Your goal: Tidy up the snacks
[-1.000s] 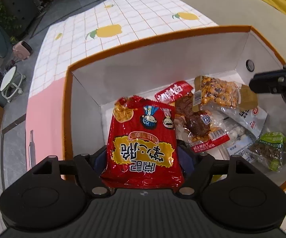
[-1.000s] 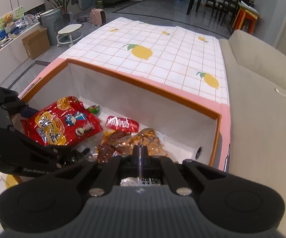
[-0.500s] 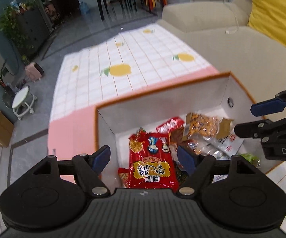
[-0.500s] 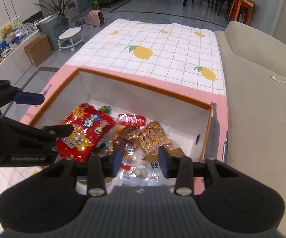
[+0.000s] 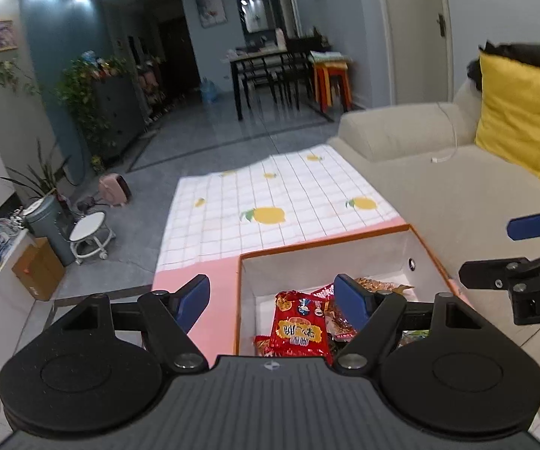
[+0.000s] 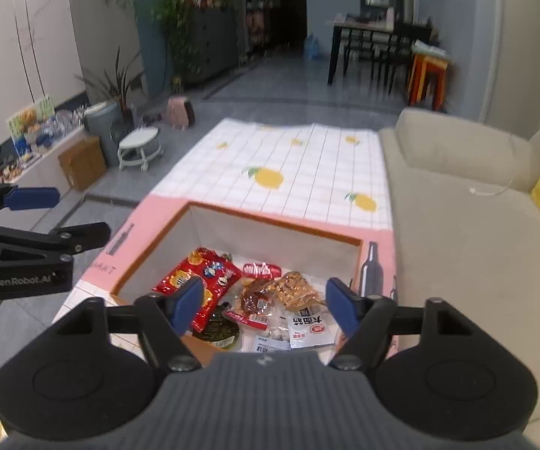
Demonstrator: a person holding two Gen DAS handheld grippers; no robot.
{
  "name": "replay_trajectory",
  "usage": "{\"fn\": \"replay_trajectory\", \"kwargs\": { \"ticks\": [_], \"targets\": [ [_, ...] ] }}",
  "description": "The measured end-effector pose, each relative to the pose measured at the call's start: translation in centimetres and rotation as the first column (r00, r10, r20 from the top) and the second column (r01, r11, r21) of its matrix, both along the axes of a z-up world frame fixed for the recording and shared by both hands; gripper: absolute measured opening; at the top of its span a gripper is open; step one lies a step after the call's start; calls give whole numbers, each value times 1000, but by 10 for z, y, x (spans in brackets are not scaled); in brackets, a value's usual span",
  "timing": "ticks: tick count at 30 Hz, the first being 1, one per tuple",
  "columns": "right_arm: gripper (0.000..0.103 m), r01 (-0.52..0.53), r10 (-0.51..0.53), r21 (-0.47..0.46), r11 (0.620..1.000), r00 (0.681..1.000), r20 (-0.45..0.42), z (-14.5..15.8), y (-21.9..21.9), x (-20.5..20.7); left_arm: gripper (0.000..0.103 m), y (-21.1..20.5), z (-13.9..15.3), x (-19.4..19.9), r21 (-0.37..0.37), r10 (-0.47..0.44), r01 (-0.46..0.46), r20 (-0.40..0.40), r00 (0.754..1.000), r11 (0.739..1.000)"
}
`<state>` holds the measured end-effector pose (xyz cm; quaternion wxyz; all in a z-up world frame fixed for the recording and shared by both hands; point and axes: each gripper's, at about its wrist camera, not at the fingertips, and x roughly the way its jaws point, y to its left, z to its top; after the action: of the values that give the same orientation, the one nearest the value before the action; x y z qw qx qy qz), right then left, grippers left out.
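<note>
Left hand-held gripper (image 5: 272, 300): released — blue-padded fingers spread wide, nothing between them, held above the near left part of the box.
Right hand-held gripper (image 6: 262, 305): released as well, fingers wide apart and empty, raised over the near edge of the box.
Box (image 6: 266, 225): open-topped, white inside with an orange rim and pink outer sides, sitting on the bench; all the snacks lie in it.
Red snack bag (image 6: 198, 281): largest packet, flat on the box floor at the left side, just beside the left wall.
Small red packet (image 6: 261, 270): near the far wall, right of the red snack bag.
Brown and orange packets (image 6: 281, 290): heaped in the middle of the box, overlapping each other.
White packet (image 6: 309, 328): toward the near right, partly under the heap.
Dark round packet (image 6: 215, 328): at the near edge, touching the lower end of the red snack bag.
Bench (image 6: 292, 157): covered by a white checked cloth with lemon prints — it stretches away beyond the box.
Sofa (image 6: 457, 202): beige, along the right of the bench.
</note>
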<state>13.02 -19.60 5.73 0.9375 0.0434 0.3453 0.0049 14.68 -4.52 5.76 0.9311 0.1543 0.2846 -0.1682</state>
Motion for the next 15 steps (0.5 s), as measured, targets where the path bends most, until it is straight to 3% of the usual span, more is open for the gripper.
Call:
{"fn": "replay_trajectory", "kwargs": {
  "ticks": [9,15],
  "targets": [
    [82,35,-38,40,999,995,89,12,31,-99,89,28,11,-78,-56,75,-70,77,994,996],
    [83,85,-86,13,996,990,110,11,51,-145,89,38,8,-115,-102,118,-109,93,989,989]
  ]
}}
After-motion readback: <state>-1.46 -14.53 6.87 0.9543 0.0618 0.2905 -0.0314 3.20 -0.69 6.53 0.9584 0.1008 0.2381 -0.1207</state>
